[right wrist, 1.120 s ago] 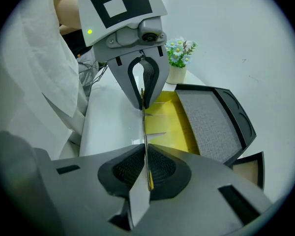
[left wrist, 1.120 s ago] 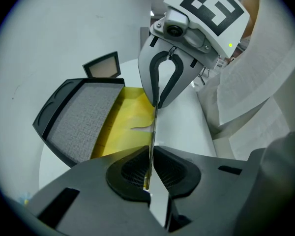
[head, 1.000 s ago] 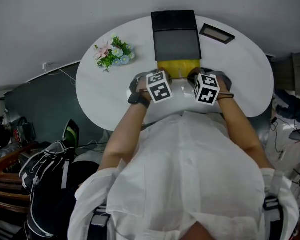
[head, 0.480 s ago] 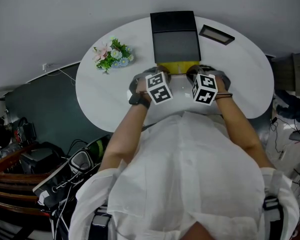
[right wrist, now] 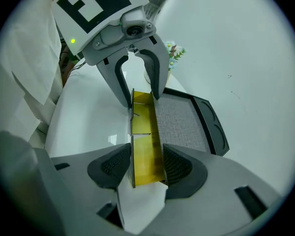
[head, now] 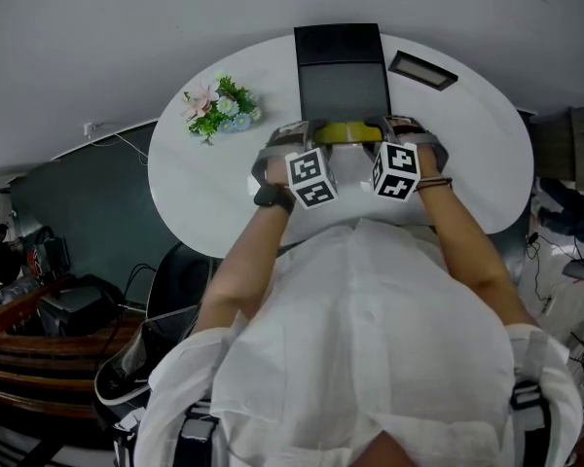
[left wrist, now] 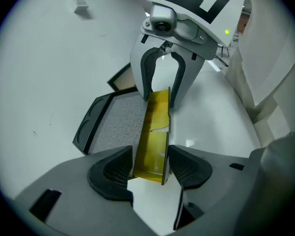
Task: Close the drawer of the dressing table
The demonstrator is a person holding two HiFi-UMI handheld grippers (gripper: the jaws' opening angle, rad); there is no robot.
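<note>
The dressing table is a black box (head: 343,71) with a grey felt top (left wrist: 113,124) on the white round table (head: 204,188). Its yellow drawer (head: 346,132) sticks out a narrow strip on the side nearest me. My left gripper (head: 294,134) straddles the drawer's left end (left wrist: 155,132). The jaws are opening, and the pads (left wrist: 110,170) stand close beside the drawer walls without clamping. My right gripper (head: 397,126) straddles the other end (right wrist: 143,132) the same way, its jaws also opening. Each gripper view shows the other gripper opposite: the right gripper (left wrist: 160,95) and the left gripper (right wrist: 140,96).
A small bunch of artificial flowers (head: 221,105) lies on the table left of the box. A dark flat frame (head: 422,66) lies at the back right. The wall is close behind the table. Chairs and bags stand on the floor at the lower left.
The drawer has slid into the box, and less yellow shows than before. Both grippers moved with it away from me, toward the box.
</note>
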